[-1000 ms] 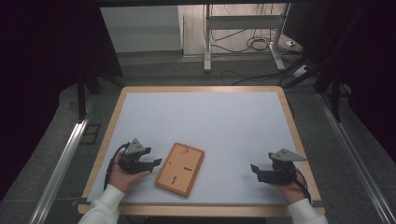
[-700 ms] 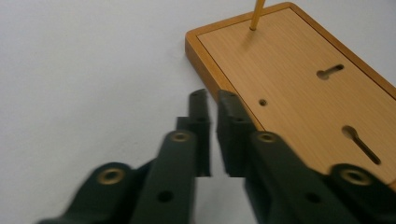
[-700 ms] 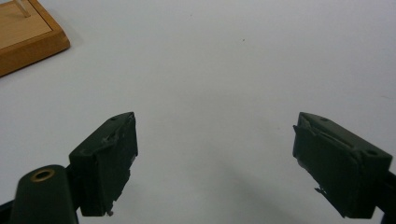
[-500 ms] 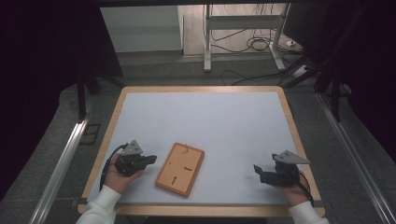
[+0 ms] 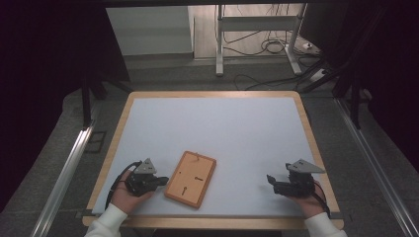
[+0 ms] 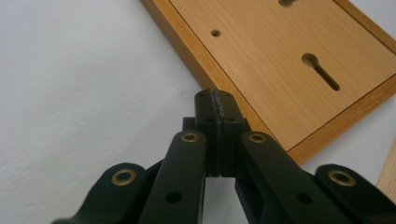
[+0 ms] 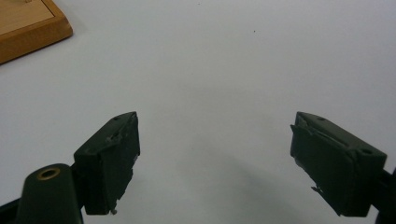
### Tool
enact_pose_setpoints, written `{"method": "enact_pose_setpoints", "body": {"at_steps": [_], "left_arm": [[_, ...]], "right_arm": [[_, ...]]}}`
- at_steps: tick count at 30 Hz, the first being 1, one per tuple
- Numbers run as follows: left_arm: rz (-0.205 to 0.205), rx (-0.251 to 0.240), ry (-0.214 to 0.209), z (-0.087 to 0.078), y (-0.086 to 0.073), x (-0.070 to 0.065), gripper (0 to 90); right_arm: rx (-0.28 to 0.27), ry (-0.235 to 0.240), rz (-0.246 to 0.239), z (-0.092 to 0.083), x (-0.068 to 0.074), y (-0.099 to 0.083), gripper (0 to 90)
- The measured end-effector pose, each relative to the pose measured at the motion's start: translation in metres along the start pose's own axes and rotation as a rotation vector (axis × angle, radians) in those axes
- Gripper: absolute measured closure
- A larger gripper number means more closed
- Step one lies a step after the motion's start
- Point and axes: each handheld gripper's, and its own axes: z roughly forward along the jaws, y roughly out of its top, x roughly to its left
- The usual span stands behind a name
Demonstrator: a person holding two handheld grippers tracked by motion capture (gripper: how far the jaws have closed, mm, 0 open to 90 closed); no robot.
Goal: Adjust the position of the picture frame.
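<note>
The wooden board (image 5: 190,178) is seen lying flat near the tabletop's (image 5: 217,128) front edge, left of centre. The left hand-held gripper (image 5: 160,180) is closed on nothing just beside it; the right hand-held gripper (image 5: 270,179) is held wide open, empty, well apart. Nothing is gripped yet; everything is left.
</note>
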Motion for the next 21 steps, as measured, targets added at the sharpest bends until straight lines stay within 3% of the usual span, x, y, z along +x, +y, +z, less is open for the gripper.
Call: {"method": "enact_pose_setpoints", "body": {"at_steps": [9,13,21], "left_arm": [[0.012,0.033,0.003,-0.0010,-0.0092,-0.0070,90.0],[-0.008,0.023,-0.019,-0.0002,-0.0100,-0.0047,90.0],[-0.003,0.027,-0.013,-0.0007,-0.0094,-0.0062,90.0]], "right_arm": [[0.002,-0.016,-0.007,-0.0017,0.0002,-0.0006,16.3],[0.012,-0.027,-0.006,0.0001,-0.0001,-0.0006,16.3],[0.019,-0.033,-0.008,0.0013,0.0000,-0.0003,16.3]]}}
